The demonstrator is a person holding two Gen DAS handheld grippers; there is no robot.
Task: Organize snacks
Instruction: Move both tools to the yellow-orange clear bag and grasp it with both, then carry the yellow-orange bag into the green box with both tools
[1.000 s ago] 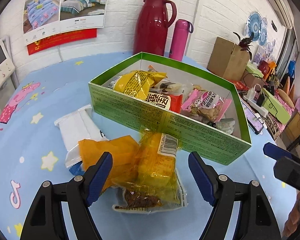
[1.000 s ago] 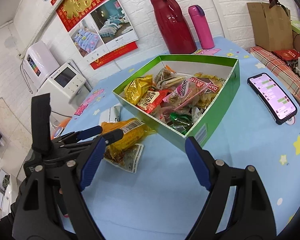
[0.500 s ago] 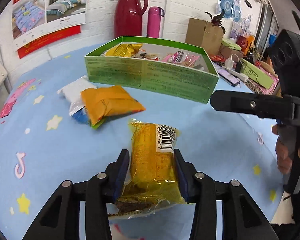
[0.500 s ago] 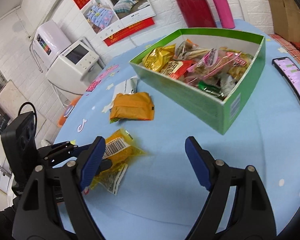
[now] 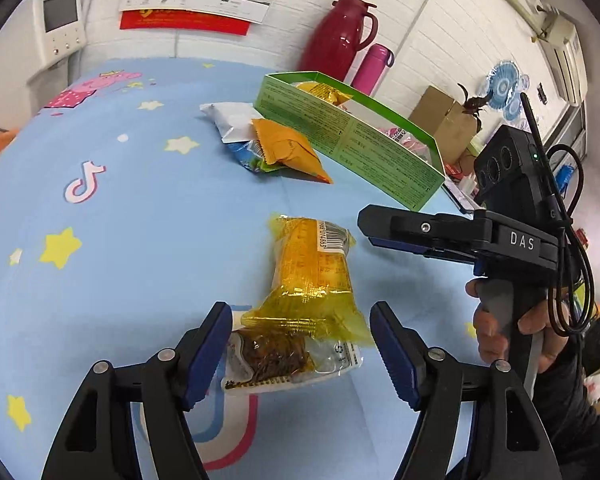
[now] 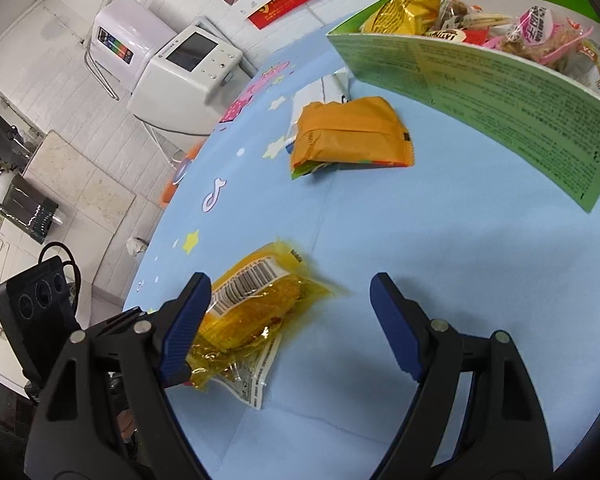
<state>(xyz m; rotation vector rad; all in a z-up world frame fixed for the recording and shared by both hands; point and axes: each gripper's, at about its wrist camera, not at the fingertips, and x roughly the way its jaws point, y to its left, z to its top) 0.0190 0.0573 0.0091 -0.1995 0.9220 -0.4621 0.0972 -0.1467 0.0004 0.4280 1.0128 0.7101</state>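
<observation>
A yellow snack packet [image 5: 312, 276] with a barcode lies on the blue tablecloth, partly over a clear packet [image 5: 280, 364] of dark brown food. My left gripper [image 5: 300, 336] stands open around the near end of both, touching neither. In the right wrist view the yellow packet [image 6: 256, 308] sits just inside the left finger of my open right gripper [image 6: 290, 296], which holds nothing. Farther off is the green box [image 5: 348, 136] full of snacks. An orange packet [image 5: 288, 152] and a white packet [image 5: 232, 120] lie against the box's wall.
A red thermos [image 5: 336, 40] and a pink bottle [image 5: 372, 68] stand behind the box, with a cardboard box [image 5: 440, 120] to the right. A white appliance [image 6: 180, 64] stands beyond the table's left edge [image 6: 152, 240]. A hand [image 5: 496, 336] grips the right tool's handle.
My left gripper, shut on the yellow packet half a second ago, has opened and the packet now lies on the cloth. Both grippers have drawn back from the green box.
</observation>
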